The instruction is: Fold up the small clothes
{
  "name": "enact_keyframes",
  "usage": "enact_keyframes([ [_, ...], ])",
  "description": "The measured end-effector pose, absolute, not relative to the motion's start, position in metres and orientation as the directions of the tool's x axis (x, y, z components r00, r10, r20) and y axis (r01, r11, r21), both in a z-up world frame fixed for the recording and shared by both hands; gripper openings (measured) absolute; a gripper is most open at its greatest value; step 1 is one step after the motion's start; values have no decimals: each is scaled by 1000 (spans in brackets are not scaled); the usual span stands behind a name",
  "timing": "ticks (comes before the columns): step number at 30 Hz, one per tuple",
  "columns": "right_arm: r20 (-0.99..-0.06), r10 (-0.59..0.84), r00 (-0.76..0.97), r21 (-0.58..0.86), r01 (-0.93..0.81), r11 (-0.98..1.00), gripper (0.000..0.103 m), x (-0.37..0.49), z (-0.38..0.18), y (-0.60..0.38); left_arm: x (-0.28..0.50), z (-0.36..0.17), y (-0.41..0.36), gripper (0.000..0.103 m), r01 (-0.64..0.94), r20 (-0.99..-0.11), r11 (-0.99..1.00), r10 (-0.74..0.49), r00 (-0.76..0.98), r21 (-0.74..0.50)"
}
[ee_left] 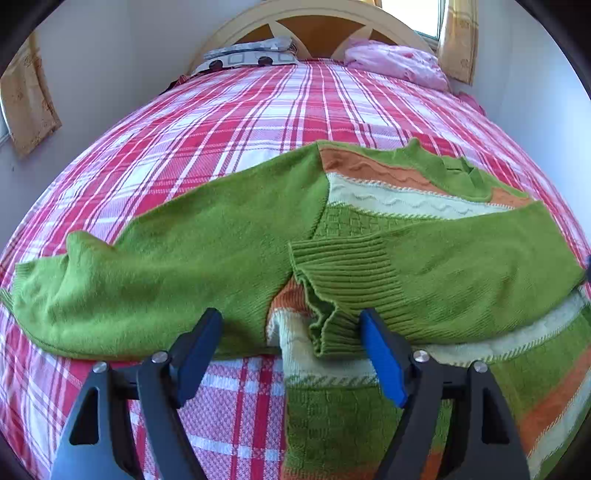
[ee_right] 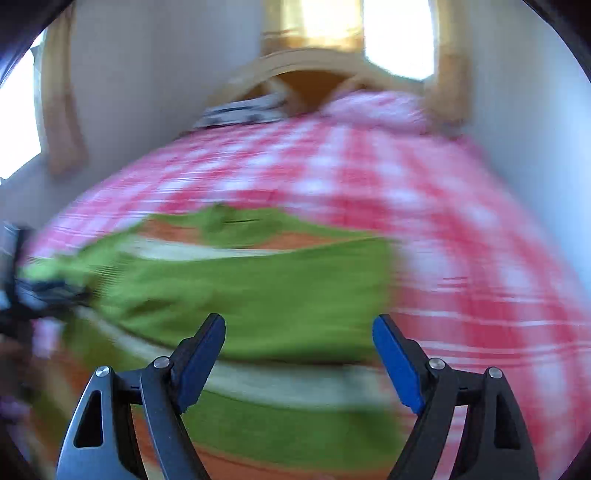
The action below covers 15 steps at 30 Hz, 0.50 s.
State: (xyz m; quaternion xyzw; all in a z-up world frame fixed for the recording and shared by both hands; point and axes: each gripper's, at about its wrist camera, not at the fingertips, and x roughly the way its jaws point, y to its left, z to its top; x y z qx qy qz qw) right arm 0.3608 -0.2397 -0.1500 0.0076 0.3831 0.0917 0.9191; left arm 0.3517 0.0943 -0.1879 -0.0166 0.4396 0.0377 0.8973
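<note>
A small green knit sweater [ee_left: 388, 229] with orange and cream stripes lies on the red plaid bed [ee_left: 229, 122]. One sleeve [ee_left: 155, 273] stretches out to the left. The other sleeve [ee_left: 461, 266] is folded across the body, its ribbed cuff [ee_left: 332, 291] near the middle. My left gripper [ee_left: 290, 339] is open, its jaws on either side of that cuff, holding nothing. My right gripper [ee_right: 299, 350] is open and empty above the sweater's right part [ee_right: 258, 288]; this view is motion-blurred. The left gripper [ee_right: 40, 291] shows dimly at its left edge.
A patterned pillow [ee_left: 251, 55] and a pink bundle of cloth [ee_left: 399, 62] lie by the wooden headboard [ee_left: 317, 22]. Walls stand close on both sides of the bed. Yellow curtains [ee_left: 458, 40] hang by the window.
</note>
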Motion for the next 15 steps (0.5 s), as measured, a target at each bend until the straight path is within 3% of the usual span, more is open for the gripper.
enact_keyframes([
  [3,-810,16,586,-5,-33,999,82,386,-189,-250,344,-183,101,79,-70,-788,997,22,616,-28],
  [9,-774,-154,614,-209,-18,978,83,362,-168,-237,307,-169,150,86,-122,-755,992,74,651,-8],
  [12,-728,-78,681,-219,-123,968,83,363,-146,-201,300,-167,182,88,-208,-746,978,159,646,29],
  [15,-729,59,682,-130,-223,966,83,366,-137,-149,293,-171,212,88,-296,-770,955,190,609,1],
])
